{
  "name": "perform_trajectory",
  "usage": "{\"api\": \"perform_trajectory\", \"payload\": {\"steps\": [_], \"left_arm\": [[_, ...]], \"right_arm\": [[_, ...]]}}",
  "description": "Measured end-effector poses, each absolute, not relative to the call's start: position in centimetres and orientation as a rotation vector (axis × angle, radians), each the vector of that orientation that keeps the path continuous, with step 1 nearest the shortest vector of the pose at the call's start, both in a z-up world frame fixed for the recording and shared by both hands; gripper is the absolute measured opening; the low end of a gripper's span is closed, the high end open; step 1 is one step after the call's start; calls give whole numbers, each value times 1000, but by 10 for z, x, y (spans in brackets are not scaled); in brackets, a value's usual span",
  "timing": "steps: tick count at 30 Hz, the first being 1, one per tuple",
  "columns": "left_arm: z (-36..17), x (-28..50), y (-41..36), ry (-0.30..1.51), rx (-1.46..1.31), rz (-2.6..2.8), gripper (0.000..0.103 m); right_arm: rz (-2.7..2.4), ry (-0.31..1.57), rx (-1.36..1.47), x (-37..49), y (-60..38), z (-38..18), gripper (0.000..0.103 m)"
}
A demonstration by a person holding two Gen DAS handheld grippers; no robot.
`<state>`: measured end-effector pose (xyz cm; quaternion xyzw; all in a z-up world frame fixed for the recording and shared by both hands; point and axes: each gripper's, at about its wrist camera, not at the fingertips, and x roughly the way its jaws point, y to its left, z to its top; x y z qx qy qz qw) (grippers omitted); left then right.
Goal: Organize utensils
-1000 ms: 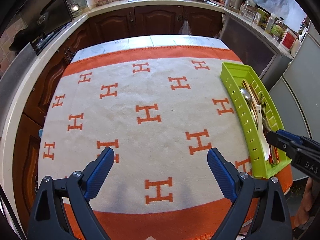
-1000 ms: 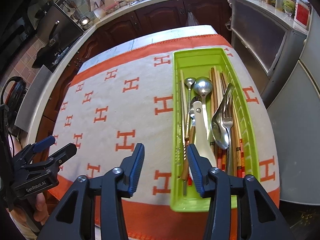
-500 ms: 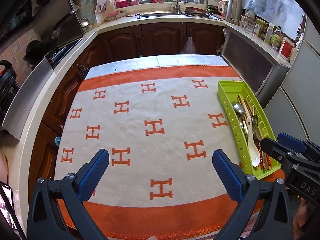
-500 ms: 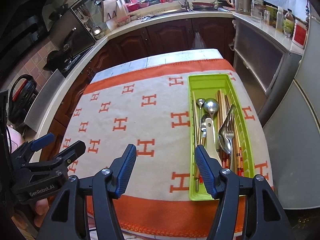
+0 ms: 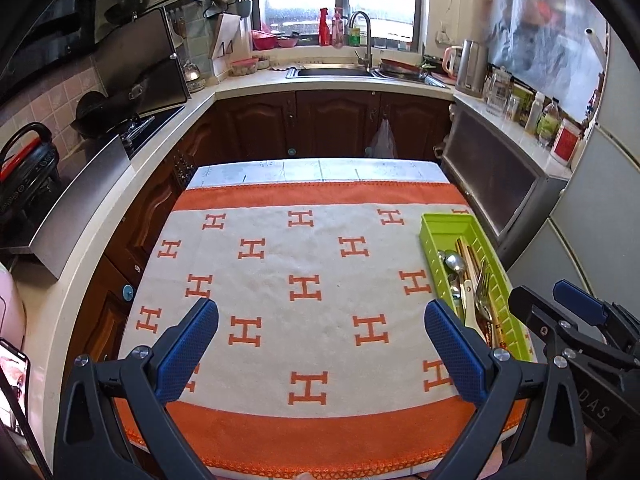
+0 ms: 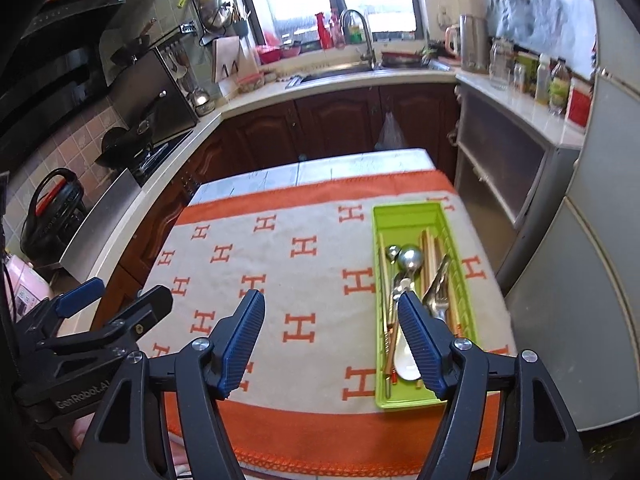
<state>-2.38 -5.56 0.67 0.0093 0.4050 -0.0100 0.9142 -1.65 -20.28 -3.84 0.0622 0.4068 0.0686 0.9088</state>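
Hovering above the tabletop [image 5: 320,168], both tools hang clear of everything, pointing down at a slant toward the cloth [image 5: 304,264] with its orange H marks. The left tool [image 5: 320,320] stands with its blue pads as far apart as they go, and only bare cloth shows between them. The right tool [image 6: 331,312] is opening its jaws; nothing is gripped, though from its own camera the right pad overlaps the tray [image 6: 378,364] lying beneath it.

That green tray is the thing to watch. It lies on the cloth near the tabletop's right edge, its length running from the near orange border away toward the cabinets [image 5: 332,120]. Inside it the utensils [image 6: 412,280] lie lengthwise in a heap: a ladle-like round spoon toward the far end, a fork and metal spoons right of it, chopsticks along both sides, and a white spoon at the near end. The tray's far end is bare.

Left of the tray the cloth carries nothing. Seen from the left camera, the right tool [image 5: 560,312] sits just beside the tray's near end.
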Motion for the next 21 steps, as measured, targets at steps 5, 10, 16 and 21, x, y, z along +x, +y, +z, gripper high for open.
{"api": "perform_trajectory", "payload": {"steps": [5, 10, 16, 21], "left_arm": [[14, -35, -57, 797, 22, -22, 102], [14, -36, -56, 810, 16, -24, 102], [16, -38, -57, 800, 39, 4, 102], [16, -36, -55, 798, 38, 7, 102]], "right_arm": [[111, 799, 108, -34, -200, -25, 70], [96, 794, 114, -44, -200, -20, 70], [91, 811, 108, -44, -198, -22, 70], [91, 814, 106, -39, -196, -25, 70]]}}
